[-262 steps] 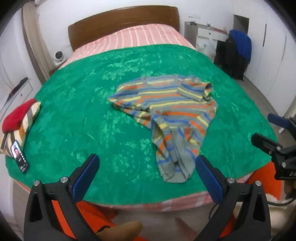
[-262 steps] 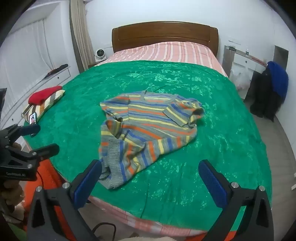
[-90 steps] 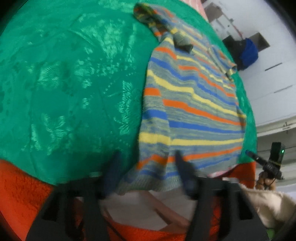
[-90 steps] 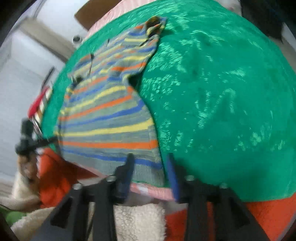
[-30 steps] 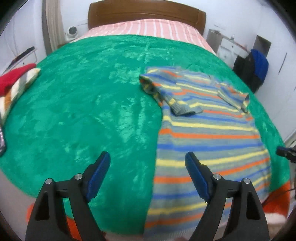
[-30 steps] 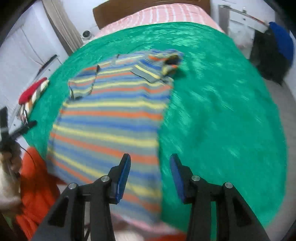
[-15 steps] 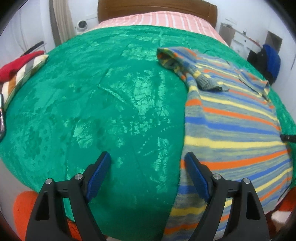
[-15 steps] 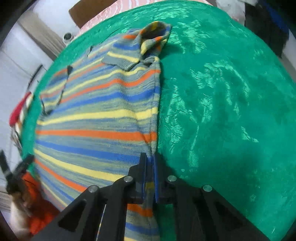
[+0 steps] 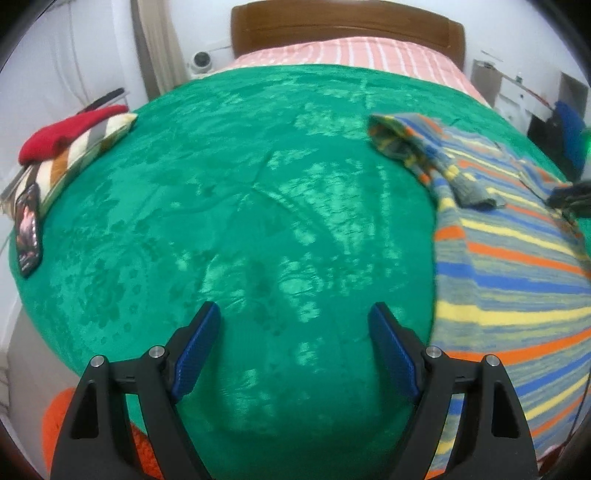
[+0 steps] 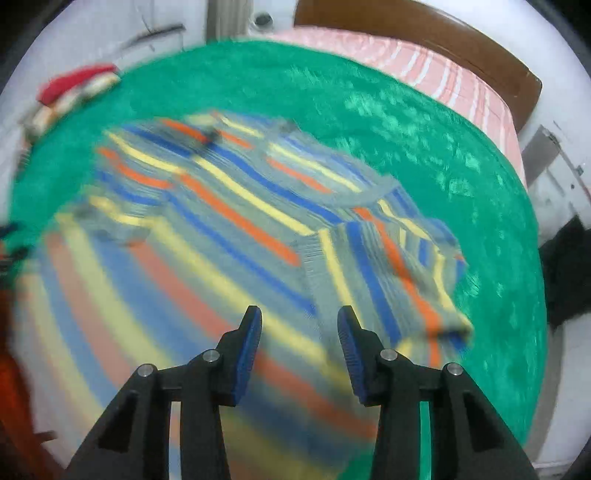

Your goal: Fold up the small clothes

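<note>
A small grey sweater with orange, yellow and blue stripes point(image 9: 509, 266) lies spread flat on the green bedspread point(image 9: 258, 206), both sleeves folded in over the chest. My left gripper point(image 9: 295, 343) is open and empty over bare bedspread, left of the sweater's side edge. My right gripper point(image 10: 299, 339) is open and empty above the sweater point(image 10: 229, 229), close to its folded right sleeve point(image 10: 391, 266). The right wrist view is blurred by motion. The tip of the right gripper shows at the right edge of the left wrist view point(image 9: 572, 195).
A folded pile of clothes with a red item on top point(image 9: 70, 144) and a phone point(image 9: 27, 229) lie at the bed's left edge. The wooden headboard point(image 9: 343, 27) is at the far end. Dark clothes hang at the right point(image 10: 565, 273).
My right gripper has let go of the sweater's hem, opened, and moved up over the sweater toward the right sleeve. My left gripper has shifted left, so the sweater sits further right in its view.
</note>
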Available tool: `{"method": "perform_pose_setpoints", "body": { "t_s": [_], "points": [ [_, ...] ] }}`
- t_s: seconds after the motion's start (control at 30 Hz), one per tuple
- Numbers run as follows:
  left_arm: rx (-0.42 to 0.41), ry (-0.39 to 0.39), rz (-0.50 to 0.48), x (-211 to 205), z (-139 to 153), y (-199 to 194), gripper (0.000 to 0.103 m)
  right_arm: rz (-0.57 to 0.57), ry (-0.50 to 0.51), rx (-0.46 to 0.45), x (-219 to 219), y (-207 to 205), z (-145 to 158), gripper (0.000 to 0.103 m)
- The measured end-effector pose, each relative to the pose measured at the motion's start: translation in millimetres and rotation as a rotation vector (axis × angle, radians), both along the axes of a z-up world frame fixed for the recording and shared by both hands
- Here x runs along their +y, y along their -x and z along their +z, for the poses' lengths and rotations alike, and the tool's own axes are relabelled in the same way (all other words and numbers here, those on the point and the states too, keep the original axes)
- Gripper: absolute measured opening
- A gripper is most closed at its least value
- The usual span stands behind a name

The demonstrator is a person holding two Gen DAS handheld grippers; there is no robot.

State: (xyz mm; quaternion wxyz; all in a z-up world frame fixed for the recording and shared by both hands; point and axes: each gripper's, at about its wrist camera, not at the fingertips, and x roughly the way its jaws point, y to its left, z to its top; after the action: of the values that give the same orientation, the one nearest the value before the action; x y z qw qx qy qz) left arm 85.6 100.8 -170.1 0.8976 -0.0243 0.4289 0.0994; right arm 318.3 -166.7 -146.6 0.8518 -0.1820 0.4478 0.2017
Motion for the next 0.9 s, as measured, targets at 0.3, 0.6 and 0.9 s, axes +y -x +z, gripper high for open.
{"method": "perform_pose_setpoints", "body": {
  "t_s": [0.3, 0.6, 0.9],
  "points": [
    [0.004, 0.034, 0.046, 12, -2, -4, 0.085, -0.515, -0.192, -0.103, -189, -18, 47, 0.004],
    [0.009, 0.024, 0.060, 7, -6, -3, 0.086, -0.908, -0.219, 0.006, -352, 26, 1, 0.004],
    [0.008, 0.005, 0.056, 5, -7, 0, 0.087, -1.015, -0.269, 0.095, -378, 43, -33, 0.003]
  ]
}}
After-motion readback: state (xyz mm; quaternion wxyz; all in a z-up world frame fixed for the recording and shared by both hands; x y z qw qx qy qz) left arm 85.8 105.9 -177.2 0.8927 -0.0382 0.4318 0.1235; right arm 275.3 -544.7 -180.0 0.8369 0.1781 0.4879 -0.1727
